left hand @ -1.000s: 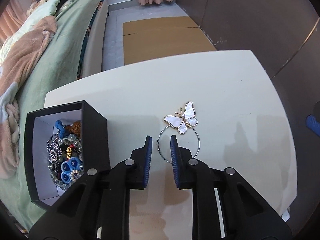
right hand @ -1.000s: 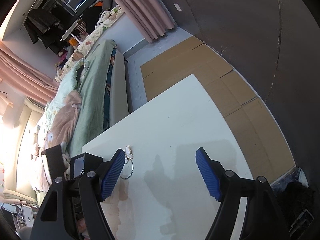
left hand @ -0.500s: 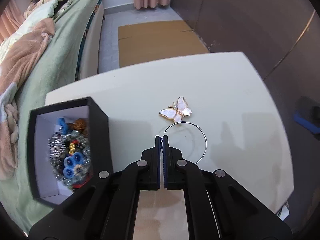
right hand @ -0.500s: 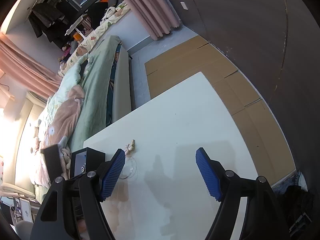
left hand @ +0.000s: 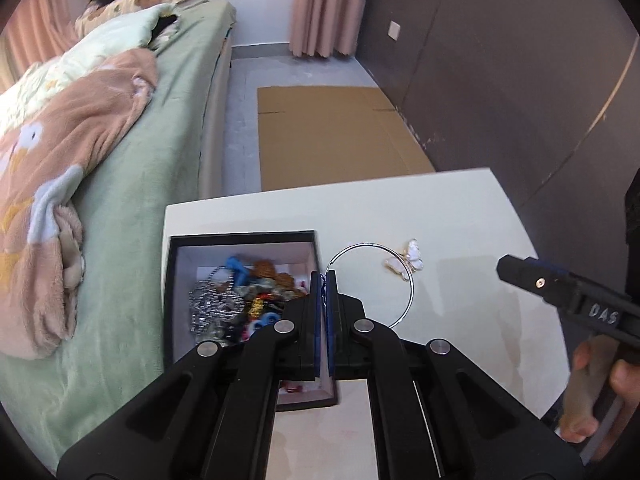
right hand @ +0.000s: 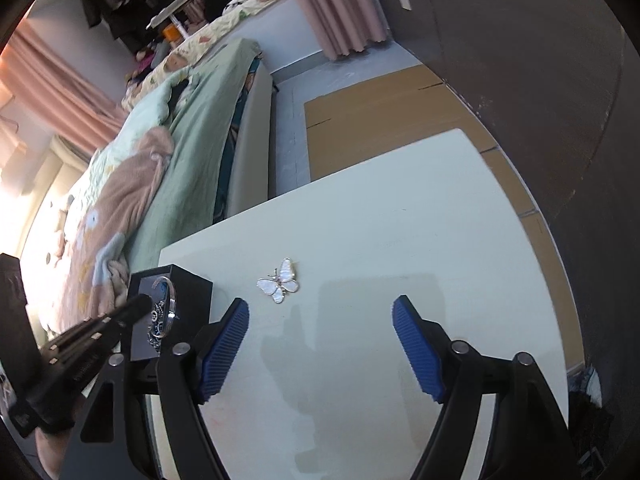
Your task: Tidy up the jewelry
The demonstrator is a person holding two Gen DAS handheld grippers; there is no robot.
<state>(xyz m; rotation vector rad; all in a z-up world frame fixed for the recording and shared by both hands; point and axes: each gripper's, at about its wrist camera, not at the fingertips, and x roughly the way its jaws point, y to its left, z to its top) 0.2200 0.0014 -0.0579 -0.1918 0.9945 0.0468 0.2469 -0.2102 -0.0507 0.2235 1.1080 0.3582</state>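
Left gripper (left hand: 323, 276) is pressed together on the hoop (left hand: 404, 308), pinching the thin silver wire right at its near-left arc. The hoop fans out to the right and away from the tips, its ring facing the left camera almost flat-on, raised off the table (left hand: 460, 208). From the right camera it's edge-on, a thin upright sliver above the box (left hand: 240, 236), beside the mouth.

Just left of the pinched tips sits that black box, open, white inside, with a heap of beads (left hand: 224, 304) and coloured trinkets filling it. The box's right wall is directly under the left gripper's fingers, so the hoop hangs over the wall and the table beyond it, not over the heap.

Further right, the butterfly (right hand: 279, 281) lies flat on the table, wings spread, pearly white with a gold rim, apart from the hoop. In the left view it shows through the ring's far side.

Right gripper (right hand: 320, 344) is spread wide, nothing between its blue pads (right hand: 224, 348), hovering with the butterfly ahead, toward the left pad.

Beyond the table: a green bed (left hand: 132, 184), cardboard (left hand: 332, 136) on the floor.
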